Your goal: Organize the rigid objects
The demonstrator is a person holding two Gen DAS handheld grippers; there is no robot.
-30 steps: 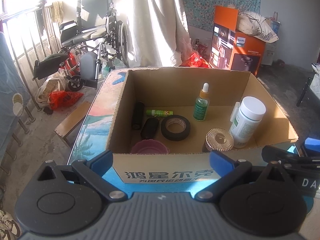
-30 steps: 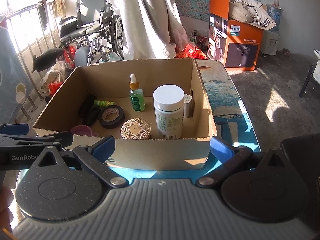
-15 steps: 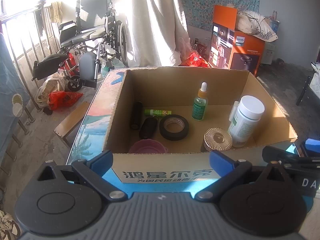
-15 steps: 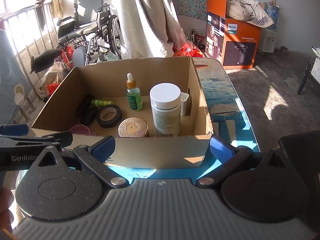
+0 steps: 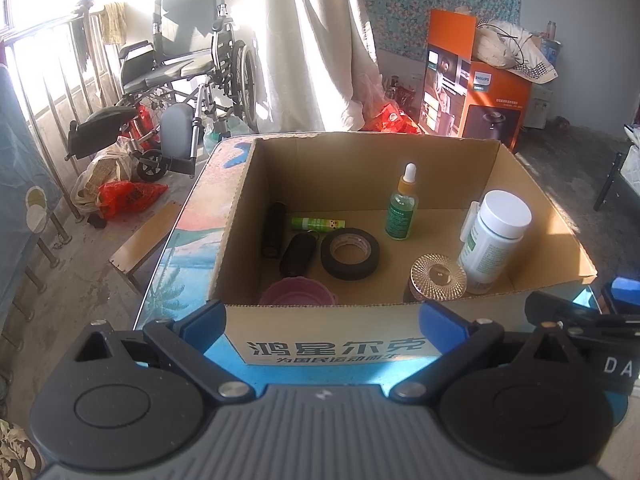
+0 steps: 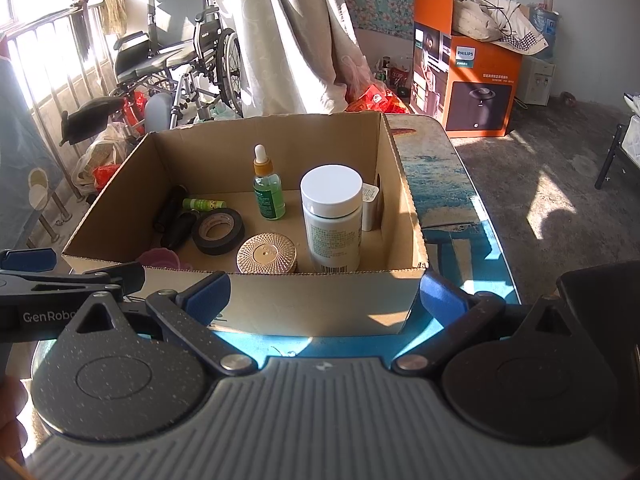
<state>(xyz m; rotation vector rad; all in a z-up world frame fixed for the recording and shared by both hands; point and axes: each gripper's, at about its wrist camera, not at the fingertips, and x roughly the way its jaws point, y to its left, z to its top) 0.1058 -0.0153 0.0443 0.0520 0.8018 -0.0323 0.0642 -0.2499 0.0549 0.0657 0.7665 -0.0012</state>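
An open cardboard box (image 5: 320,160) (image 6: 312,308) stands on a patterned table (image 5: 188,240) (image 6: 440,184). In it are a white-capped pill bottle (image 5: 496,240) (image 6: 332,220), a green dropper bottle (image 5: 402,208) (image 6: 268,192), a black tape roll (image 5: 350,253) (image 6: 218,231), a gold-lidded jar (image 5: 438,274) (image 6: 266,254), a pink cup (image 5: 296,294) (image 6: 160,258), a black flashlight (image 5: 274,228) and a green tube (image 5: 318,223) (image 6: 202,203). My left gripper (image 5: 322,322) and right gripper (image 6: 324,294) hang side by side just before the box's front wall. Both are open and hold nothing.
Beyond the table stand a wheelchair (image 5: 192,72) (image 6: 180,48) at the left by a railing, a pale curtain (image 5: 312,40), and an orange appliance carton (image 5: 476,96) (image 6: 468,80) at the right. A wooden board (image 5: 144,240) lies on the floor left of the table.
The right wrist view has drifted a little, so the box sits slightly further left in it. The left view and the box contents look the same.
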